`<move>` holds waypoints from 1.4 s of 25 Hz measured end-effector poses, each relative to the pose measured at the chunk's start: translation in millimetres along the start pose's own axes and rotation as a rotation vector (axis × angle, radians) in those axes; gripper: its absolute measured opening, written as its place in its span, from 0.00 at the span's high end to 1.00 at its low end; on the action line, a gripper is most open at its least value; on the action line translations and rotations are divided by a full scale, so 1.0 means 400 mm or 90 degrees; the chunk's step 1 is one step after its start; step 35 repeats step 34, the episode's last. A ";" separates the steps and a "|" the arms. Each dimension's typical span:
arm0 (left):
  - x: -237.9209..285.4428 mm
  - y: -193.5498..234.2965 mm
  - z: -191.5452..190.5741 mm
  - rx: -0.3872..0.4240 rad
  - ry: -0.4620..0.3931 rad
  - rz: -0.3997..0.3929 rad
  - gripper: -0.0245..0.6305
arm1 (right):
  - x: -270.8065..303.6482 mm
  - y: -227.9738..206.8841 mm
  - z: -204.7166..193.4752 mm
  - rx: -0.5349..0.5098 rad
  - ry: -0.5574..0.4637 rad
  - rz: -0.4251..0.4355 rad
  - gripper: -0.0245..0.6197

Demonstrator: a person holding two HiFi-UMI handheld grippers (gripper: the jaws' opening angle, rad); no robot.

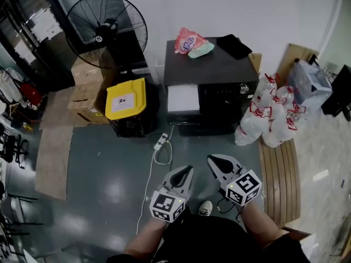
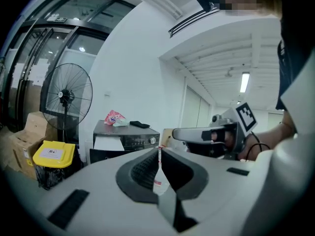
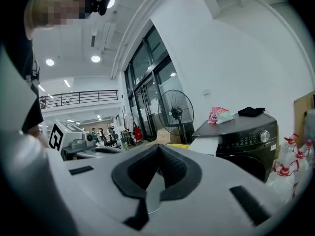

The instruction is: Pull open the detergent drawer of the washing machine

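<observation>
Evidently done: detergent drawer (image 1: 183, 98) stood pulled out, white, at the left front of the far washing machine (image 1: 219, 70). My left gripper (image 1: 188, 170) and right gripper (image 1: 210, 159) were closed, empty, near me, well apart from it.

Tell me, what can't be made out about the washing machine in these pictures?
- Lower front of the washing machine: foreshortened from above in the head view; covered by the left gripper body in the left gripper view.
- Labels on the control panel: too small in every view.
- Print on the pink bag: too small.
</observation>
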State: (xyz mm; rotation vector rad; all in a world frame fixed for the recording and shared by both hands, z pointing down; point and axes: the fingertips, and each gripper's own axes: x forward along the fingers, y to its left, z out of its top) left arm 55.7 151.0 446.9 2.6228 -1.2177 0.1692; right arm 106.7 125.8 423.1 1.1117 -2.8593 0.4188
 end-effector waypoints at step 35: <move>0.005 -0.021 0.017 0.013 0.001 0.002 0.93 | -0.010 0.000 -0.019 0.015 0.004 0.013 0.96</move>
